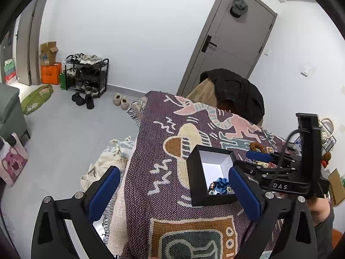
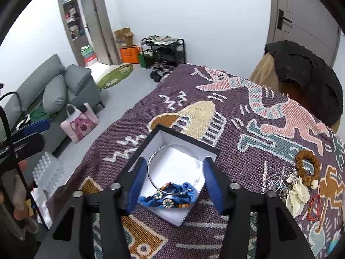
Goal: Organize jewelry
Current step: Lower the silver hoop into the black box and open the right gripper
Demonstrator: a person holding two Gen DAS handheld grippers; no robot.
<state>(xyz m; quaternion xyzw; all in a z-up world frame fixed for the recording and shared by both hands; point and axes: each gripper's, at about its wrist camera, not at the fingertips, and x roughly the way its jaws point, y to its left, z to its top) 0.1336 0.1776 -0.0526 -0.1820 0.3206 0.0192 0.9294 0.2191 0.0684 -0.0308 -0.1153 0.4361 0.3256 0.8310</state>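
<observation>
A black jewelry box [image 2: 138, 149] with a white inside stands open on the patterned cloth. In it lie a silver bangle [image 2: 151, 161] and a blue braided bracelet with flower beads [image 2: 170, 198]. My right gripper [image 2: 175, 183] is open and empty, its blue pads over the box on either side of the bangle. Loose jewelry lies to the right: a brown bead bracelet [image 2: 307, 161], a white shell piece [image 2: 298, 196], a red bead string [image 2: 312, 207]. In the left wrist view my left gripper [image 1: 174, 192] is open and empty, left of the box [image 1: 194, 172]; the right gripper [image 1: 258, 157] reaches over it.
The purple woven cloth [image 2: 215, 90] covers the table. A dark jacket on a chair [image 2: 306, 75] stands at the far edge. A clear knobbed bottle [image 2: 48, 172] stands at the left edge. On the floor lie a pink bag [image 2: 79, 123], shoes and a shoe rack [image 1: 86, 73].
</observation>
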